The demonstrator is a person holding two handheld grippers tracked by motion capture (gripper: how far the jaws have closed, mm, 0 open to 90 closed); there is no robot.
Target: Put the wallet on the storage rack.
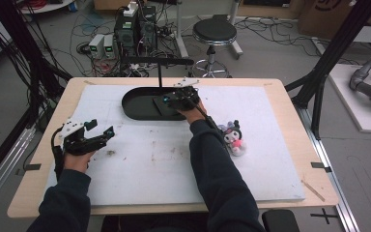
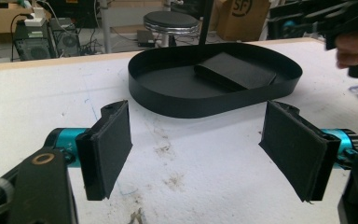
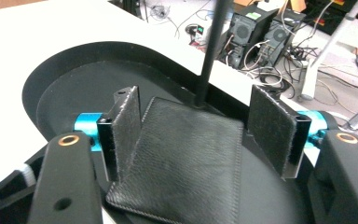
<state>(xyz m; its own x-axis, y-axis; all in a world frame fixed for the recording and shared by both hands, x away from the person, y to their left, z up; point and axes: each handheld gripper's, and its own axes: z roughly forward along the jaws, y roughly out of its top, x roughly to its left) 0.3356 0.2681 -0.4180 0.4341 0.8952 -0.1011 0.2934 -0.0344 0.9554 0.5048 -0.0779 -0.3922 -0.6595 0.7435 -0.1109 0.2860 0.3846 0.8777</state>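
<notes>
Wallet, black and grained, lies flat on the floor of the black oval tray, toward the tray's right end, with one edge against the thin black post rising there. The right gripper hangs just above it with its jaws spread wide to either side; the pads are clear of the leather, so the placing looks done (the wallet rests on its own). What seems left is drawing that hand back out of the tray. The left gripper waits open and empty over the white table top, near the tray's front wall. A plush toy lies beside the right forearm, apart from the tray. The one readable mark is "SF" on a cardboard box beyond the table.
</notes>
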